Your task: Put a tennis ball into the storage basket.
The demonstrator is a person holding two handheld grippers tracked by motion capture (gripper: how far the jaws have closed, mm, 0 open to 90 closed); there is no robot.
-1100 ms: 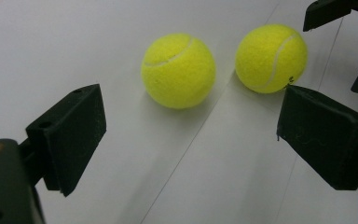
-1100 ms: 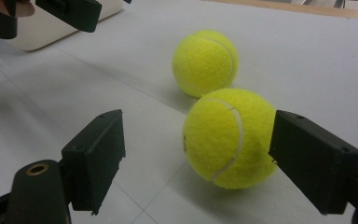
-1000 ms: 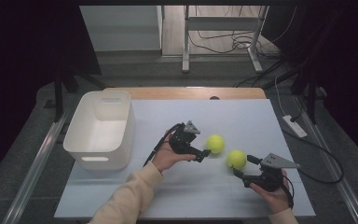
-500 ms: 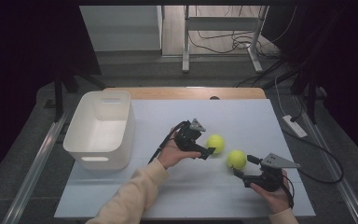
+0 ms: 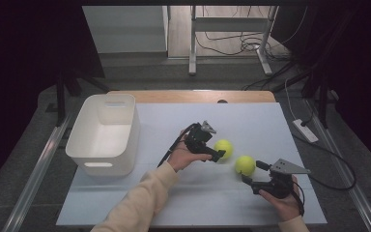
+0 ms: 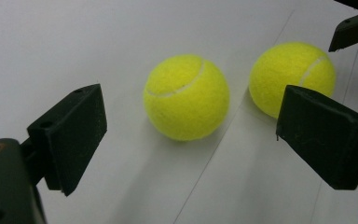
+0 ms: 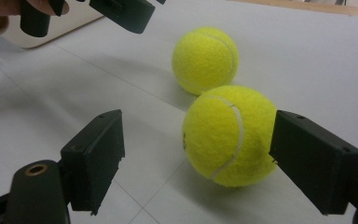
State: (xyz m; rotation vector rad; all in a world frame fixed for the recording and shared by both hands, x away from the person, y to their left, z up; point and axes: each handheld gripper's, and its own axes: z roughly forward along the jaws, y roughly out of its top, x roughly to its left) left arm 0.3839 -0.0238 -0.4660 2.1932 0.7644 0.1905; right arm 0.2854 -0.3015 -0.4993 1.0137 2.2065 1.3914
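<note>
Two yellow tennis balls lie side by side on the white table sheet (image 5: 174,198). My left gripper (image 5: 218,147) is open and points at the left ball (image 5: 223,148) from the ball's left. In the left gripper view that ball (image 6: 186,97) sits just ahead of the spread jaws, with the other ball (image 6: 292,77) behind it. My right gripper (image 5: 252,172) is also open, with its jaws on either side of the right ball (image 5: 245,165). In the right gripper view this ball (image 7: 228,135) lies close between the jaws, and the far ball (image 7: 205,59) lies beyond it.
A white plastic bin (image 5: 104,137) stands at the table's left side. A white power strip (image 5: 305,130) with cables lies off the right edge. The table's wooden back edge (image 5: 193,95) runs behind the sheet.
My left gripper has edged slightly to the right, closer to the left ball. The balls and my right gripper have stayed put.
</note>
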